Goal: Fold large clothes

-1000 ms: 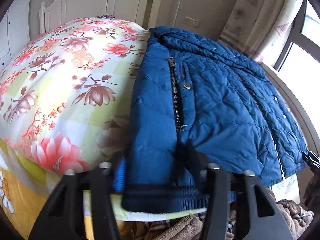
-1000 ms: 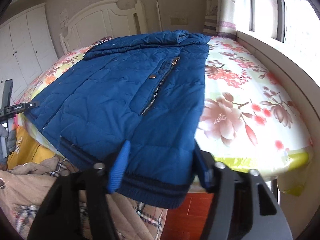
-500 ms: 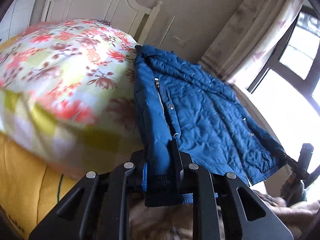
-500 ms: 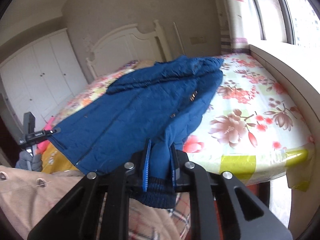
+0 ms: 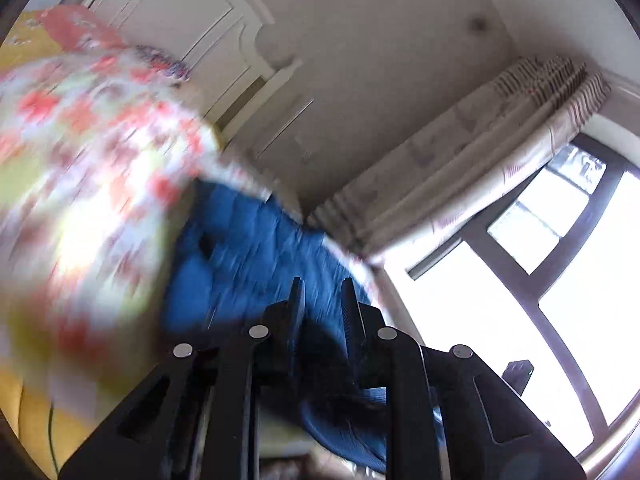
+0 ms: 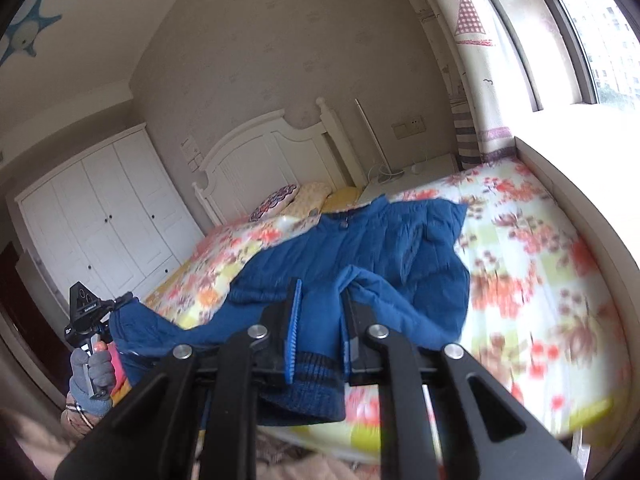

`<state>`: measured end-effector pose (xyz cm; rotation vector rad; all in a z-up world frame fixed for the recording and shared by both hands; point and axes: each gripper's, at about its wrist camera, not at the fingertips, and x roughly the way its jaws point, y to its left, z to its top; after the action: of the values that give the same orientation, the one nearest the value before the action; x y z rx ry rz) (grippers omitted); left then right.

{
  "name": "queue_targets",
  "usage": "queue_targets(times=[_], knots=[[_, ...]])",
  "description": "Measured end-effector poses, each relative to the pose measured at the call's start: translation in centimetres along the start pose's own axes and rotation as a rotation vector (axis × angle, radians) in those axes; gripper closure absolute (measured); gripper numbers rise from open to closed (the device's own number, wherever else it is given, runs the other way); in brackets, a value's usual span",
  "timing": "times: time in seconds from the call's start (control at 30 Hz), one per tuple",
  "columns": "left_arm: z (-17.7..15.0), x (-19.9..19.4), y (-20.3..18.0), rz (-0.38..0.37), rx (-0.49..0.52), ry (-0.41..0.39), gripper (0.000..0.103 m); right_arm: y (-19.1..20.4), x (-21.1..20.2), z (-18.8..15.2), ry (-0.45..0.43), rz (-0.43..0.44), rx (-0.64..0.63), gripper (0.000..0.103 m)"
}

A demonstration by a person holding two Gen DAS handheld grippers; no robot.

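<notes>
A blue quilted jacket point(image 6: 360, 248) lies on the floral bed point(image 6: 532, 264), its collar toward the headboard. My right gripper point(image 6: 320, 300) is shut on the ribbed bottom hem, which is lifted off the bed edge and bunched between the pads. My left gripper point(image 5: 322, 296) is shut on the jacket's point(image 5: 248, 248) other bottom corner, also raised; this view is blurred. In the right wrist view the left gripper point(image 6: 120, 304) shows at far left, held by a gloved hand point(image 6: 94, 376), with the hem stretched between the two grippers.
A white headboard point(image 6: 272, 148) and pillows point(image 6: 304, 196) stand at the bed's far end. White wardrobe doors point(image 6: 100, 216) fill the left wall. A curtain point(image 6: 476, 80) and window ledge point(image 6: 568, 152) run along the right. Plaid fabric lies below the bed edge.
Both grippers closed on the jacket's bottom hem, then rose and tilted up, lifting the hem off the bed edge. The lower half of the jacket now hangs between them.
</notes>
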<state>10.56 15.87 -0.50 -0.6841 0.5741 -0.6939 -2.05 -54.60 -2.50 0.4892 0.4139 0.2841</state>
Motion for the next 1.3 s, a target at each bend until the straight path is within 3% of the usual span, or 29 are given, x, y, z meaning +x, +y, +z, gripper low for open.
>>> queue_targets(times=[0.1,0.23,0.27,0.43,0.5,0.57,0.67,0.77,0.87,0.97,1.1,1.3], knots=[[5.6,5.8,-0.5,0.042,-0.025,0.006,0.085,-1.8,5.6,4.3,0.042,-0.005,0.076,0.087],[9.5,14.2,0.7,0.241,0.022,0.037,0.085,-4.4,13.9,7.5,0.091,-0.058,0.157,0.087],[10.0,15.7,1.5,0.3,0.043,0.022,0.084,-5.5,16.0,7.9,0.103,-0.086,0.184,0.087],[12.7,19.6,6.1,0.43,0.049,-0.006,0.084,-10.9,23.0,7.6,0.15,-0.211,0.339,0.087],[13.1,19.4,7.2,0.428,0.066,0.012,0.084,-12.9,24.3,6.7,0.177,-0.272,0.39,0.076],[12.9,19.5,8.0,0.424,0.116,0.065,0.084,-14.0,24.5,6.1,0.183,-0.221,0.419,0.063],[11.2,19.6,9.6,0.393,0.178,0.185,0.084,-14.2,22.4,6.0,0.162,-0.183,0.398,0.012],[9.4,20.2,12.3,0.348,0.136,0.327,0.084,-13.5,18.8,6.9,0.078,-0.204,0.268,0.011],[8.0,21.1,13.4,0.318,0.118,0.395,0.084,-13.5,18.3,7.1,0.122,-0.201,0.131,0.011],[7.8,22.0,13.1,0.266,0.121,0.389,0.084,-13.6,20.1,6.7,0.203,-0.233,0.023,0.011],[8.7,23.4,11.9,0.258,0.124,0.374,0.084,-12.8,23.9,6.7,0.308,-0.229,-0.081,0.012],[10.7,23.1,11.8,0.265,0.107,0.335,0.084,-11.7,27.7,8.0,0.386,-0.18,-0.134,0.012]])
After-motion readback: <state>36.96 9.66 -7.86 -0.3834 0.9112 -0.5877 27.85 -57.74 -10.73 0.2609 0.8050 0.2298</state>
